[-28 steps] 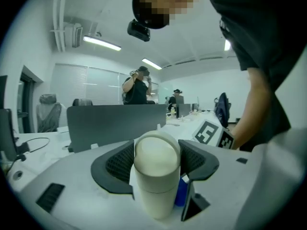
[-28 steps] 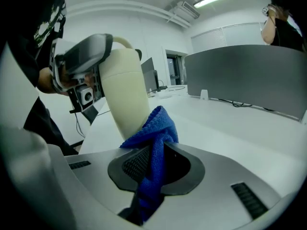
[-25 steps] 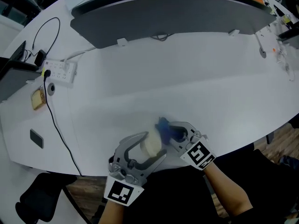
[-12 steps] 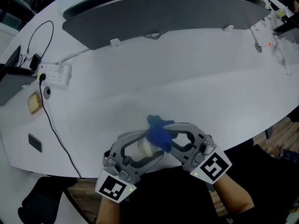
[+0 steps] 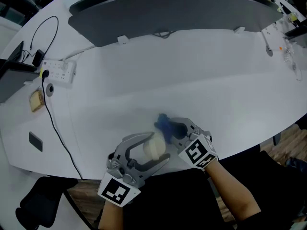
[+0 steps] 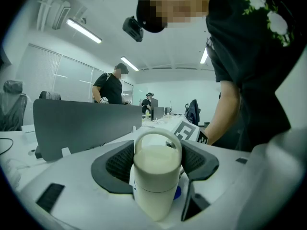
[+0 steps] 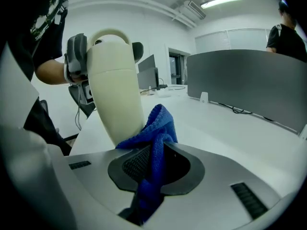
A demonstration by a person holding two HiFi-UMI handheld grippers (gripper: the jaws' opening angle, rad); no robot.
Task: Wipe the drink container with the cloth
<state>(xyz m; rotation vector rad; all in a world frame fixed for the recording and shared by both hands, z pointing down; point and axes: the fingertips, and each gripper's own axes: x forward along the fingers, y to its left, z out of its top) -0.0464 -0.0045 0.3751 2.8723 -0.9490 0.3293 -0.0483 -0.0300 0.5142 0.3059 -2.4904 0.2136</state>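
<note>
A cream drink container [image 5: 154,149] with a loop handle on its lid is held above the near edge of the white table [image 5: 192,80]. My left gripper [image 5: 152,146] is shut on it, with the dark pads [image 6: 117,164] against both sides of the container [image 6: 156,176]. My right gripper [image 5: 175,129] is shut on a blue cloth [image 5: 166,124]. In the right gripper view the cloth [image 7: 153,138] bunches out of the jaws and touches the lower side of the tilted container [image 7: 115,90]. The left gripper [image 7: 76,56] holds its top end.
A grey partition [image 5: 172,8] runs along the table's far side. At the left lie a white power strip [image 5: 58,71], a black cable [image 5: 55,123], a small dark slab [image 5: 36,141] and a tan object [image 5: 37,101]. People stand in the background [image 6: 111,87].
Half a second ago the right gripper had swept the cloth over the container toward me. It has now drawn back up and to the right. The left gripper stayed put.
</note>
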